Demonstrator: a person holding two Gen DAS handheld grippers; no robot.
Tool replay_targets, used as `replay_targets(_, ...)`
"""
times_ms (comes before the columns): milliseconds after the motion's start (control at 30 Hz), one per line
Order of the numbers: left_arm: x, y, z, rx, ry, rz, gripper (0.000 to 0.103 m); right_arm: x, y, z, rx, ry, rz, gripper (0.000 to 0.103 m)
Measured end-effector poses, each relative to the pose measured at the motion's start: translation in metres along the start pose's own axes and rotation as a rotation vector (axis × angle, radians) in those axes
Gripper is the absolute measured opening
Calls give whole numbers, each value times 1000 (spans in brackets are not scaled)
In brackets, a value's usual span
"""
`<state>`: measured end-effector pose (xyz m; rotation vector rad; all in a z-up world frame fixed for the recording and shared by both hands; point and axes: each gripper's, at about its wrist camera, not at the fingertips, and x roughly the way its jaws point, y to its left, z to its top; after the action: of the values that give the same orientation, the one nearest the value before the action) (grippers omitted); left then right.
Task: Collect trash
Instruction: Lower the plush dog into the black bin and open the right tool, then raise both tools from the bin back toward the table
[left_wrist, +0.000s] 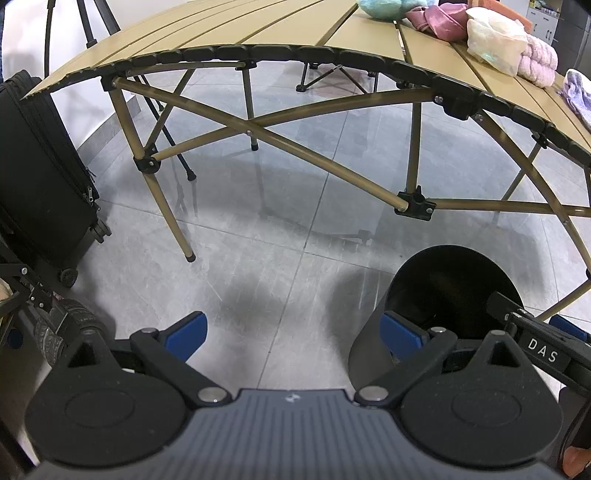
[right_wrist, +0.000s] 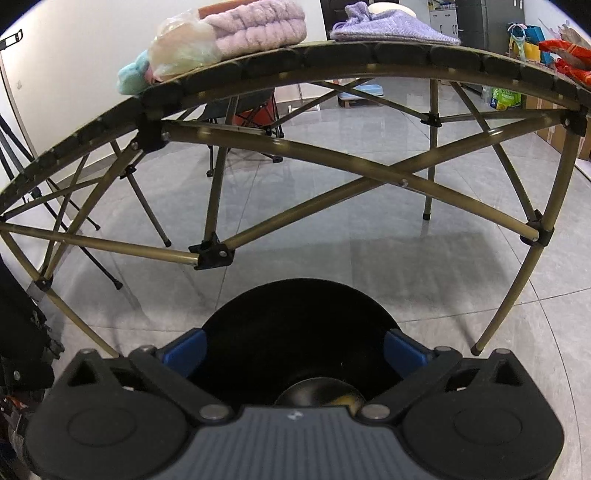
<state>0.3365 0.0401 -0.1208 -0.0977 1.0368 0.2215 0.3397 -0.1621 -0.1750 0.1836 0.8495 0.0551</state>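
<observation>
Blue-padded right gripper (right_wrist: 293, 352) hangs directly over a black bin (right_wrist: 295, 317) on the floor, jaws spread wide with nothing between the pads; a rounded, dark object (right_wrist: 317, 393) lies in the bin's bottom, too dim to identify. Judged step: drop-off finished. Next move calls for lifting clear and reaching to the folding table (right_wrist: 332, 55) for the crumpled plastic bag (right_wrist: 184, 48) beside the towels. Left gripper (left_wrist: 291, 334) is also released and empty, beside the bin. Only its view shows the black suitcase (left_wrist: 40, 166); only the right view looks into the bin.
</observation>
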Motion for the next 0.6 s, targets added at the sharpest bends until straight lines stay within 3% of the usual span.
replay_targets(600,-15,-5,0,21,-53,-27,102,-17,-1,4,-10,-37,2,103)
